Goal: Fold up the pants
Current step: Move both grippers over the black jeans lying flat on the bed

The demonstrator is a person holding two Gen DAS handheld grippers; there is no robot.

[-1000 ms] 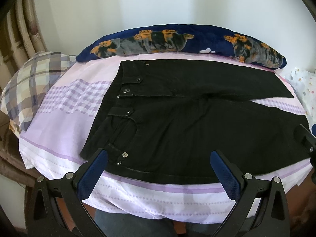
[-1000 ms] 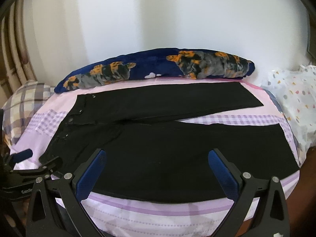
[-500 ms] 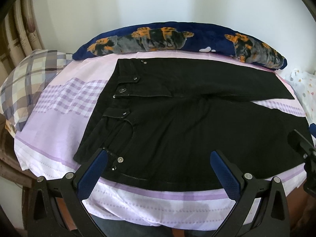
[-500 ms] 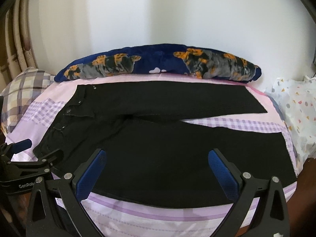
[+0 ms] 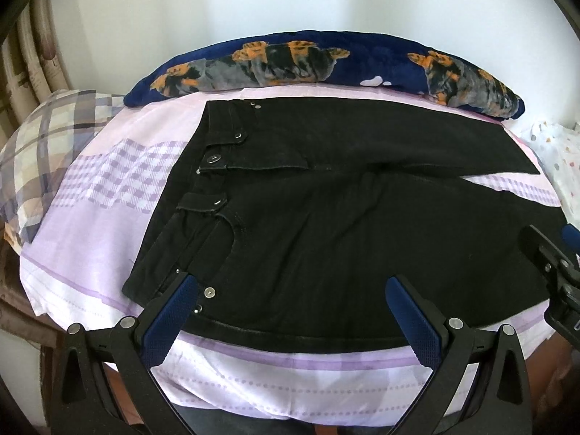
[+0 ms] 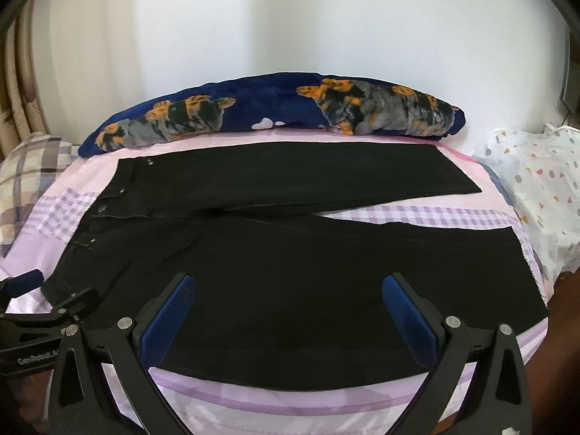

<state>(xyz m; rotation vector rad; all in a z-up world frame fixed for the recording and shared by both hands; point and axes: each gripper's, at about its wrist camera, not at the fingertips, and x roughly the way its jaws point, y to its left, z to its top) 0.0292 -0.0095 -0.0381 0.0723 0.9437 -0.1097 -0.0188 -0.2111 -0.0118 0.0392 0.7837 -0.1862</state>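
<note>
Here, both grippers hang spread wide over black pants, gripping nothing.

The left gripper (image 5: 291, 295) has its jaws far apart and empty, its blue pads (image 5: 170, 313) above the near hip pocket at 7 o'clock of the black pants (image 5: 326, 224). The right gripper (image 6: 286, 299) is likewise wide and empty, over the near leg. The pants lie flat on the lilac checked bedsheet (image 5: 119, 177), waistband toward 9 o'clock, legs splayed toward 3 o'clock. At 12 o'clock lies a navy dog-print blanket roll (image 6: 275, 116); at 9 o'clock a plaid pillow (image 5: 47, 137); at 3 o'clock a white speckled cloth (image 6: 536, 188).
</note>
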